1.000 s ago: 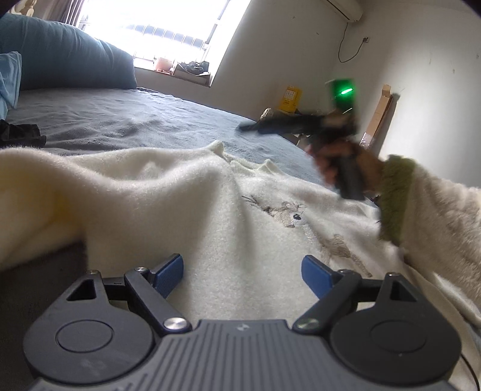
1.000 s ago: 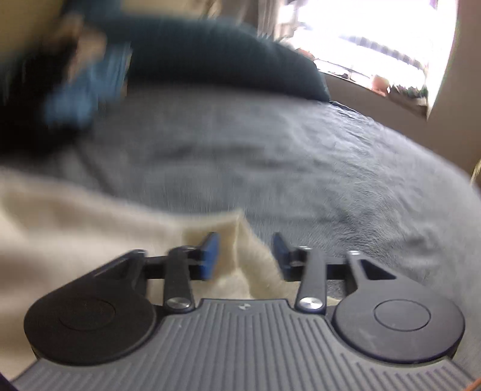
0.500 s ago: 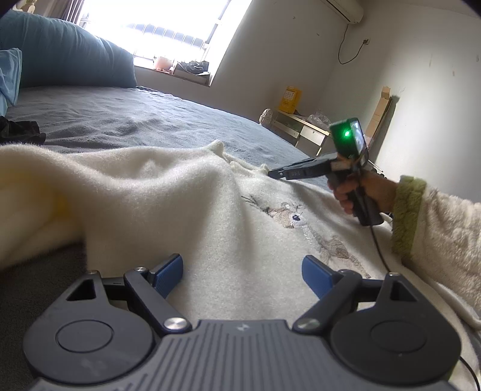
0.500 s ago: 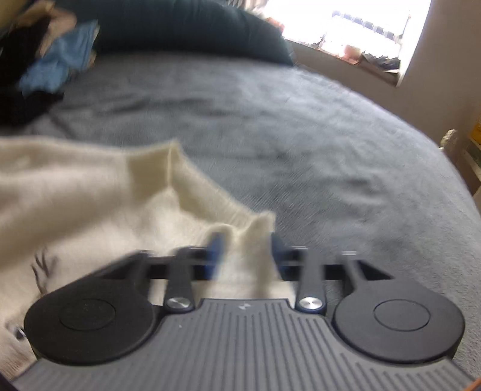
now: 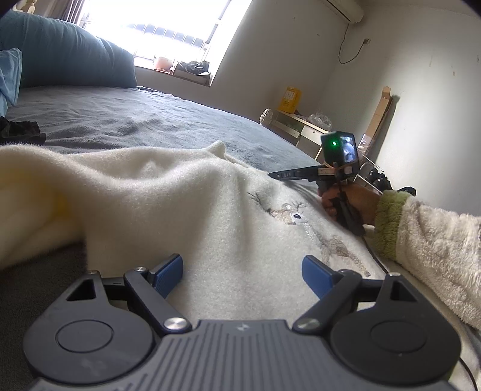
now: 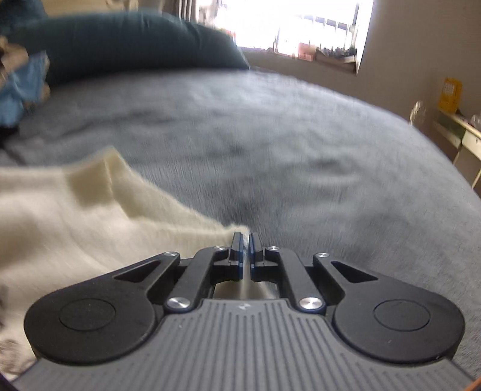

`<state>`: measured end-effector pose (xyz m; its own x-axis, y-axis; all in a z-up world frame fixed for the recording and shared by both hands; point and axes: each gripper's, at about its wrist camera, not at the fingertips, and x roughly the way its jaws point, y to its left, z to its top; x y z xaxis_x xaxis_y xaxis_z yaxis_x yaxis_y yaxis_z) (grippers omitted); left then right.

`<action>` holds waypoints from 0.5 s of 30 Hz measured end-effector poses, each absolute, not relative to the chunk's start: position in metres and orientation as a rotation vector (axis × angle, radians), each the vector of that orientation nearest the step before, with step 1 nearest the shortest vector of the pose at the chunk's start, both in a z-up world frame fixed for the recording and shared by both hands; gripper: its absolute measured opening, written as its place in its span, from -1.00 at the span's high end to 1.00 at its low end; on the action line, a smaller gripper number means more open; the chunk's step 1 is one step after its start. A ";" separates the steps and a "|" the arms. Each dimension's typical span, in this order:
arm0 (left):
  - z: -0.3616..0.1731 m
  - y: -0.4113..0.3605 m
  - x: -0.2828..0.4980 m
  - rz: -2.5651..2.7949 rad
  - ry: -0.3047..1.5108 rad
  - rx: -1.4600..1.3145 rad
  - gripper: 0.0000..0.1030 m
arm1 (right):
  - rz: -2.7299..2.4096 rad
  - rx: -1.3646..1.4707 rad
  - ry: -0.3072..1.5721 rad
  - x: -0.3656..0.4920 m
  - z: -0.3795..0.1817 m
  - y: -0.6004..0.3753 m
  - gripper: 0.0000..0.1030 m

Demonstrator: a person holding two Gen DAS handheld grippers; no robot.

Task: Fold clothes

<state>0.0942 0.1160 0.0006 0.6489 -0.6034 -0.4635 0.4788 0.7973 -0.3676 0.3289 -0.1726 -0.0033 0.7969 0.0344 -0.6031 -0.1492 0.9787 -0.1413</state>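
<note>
The cream sweater [image 5: 192, 210] lies rumpled across the grey bed [image 5: 150, 120], a stitched deer on its front facing up and one side heaped into a soft ridge. Half a second ago the right claw [image 6: 244, 249] stood part open around the sweater's far edge; now its blue pads are pressed almost together on a corner of that cream knit, so the garment is gripped there and, in my judgement, ready to be lifted or drawn over for a fold. The left claw [image 5: 243, 272] hovers wide open low over the sweater's near part, holding nothing, much as it did a second ago. The person's right hand [image 5: 348, 201], in a fleecy sleeve [image 5: 436, 243], has come down to the bed's level.

Beyond the sweater the bed runs to a dark teal pillow [image 5: 66, 57], with a pile of blue and black clothes [image 6: 21, 84] at one side. A bright window [image 5: 168, 27], pale walls and a low side cabinet [image 5: 297, 129] close the room.
</note>
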 end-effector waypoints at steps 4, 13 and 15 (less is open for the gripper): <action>0.000 0.119 0.096 -0.627 0.607 -0.238 -0.70 | 0.090 -0.162 0.655 0.324 0.014 -0.173 0.67; 0.004 0.131 0.096 -0.641 0.592 -0.314 -0.70 | -0.056 -0.035 0.523 0.171 0.161 -0.235 0.18; 0.008 0.138 0.094 -0.641 0.574 -0.358 -0.70 | -0.078 -0.026 0.494 0.125 0.186 -0.247 0.18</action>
<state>0.0941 0.1376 0.0081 0.6558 -0.6480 -0.3874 0.4568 0.7491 -0.4797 0.1251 -0.2467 0.1856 0.8774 -0.0809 -0.4730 0.0683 0.9967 -0.0438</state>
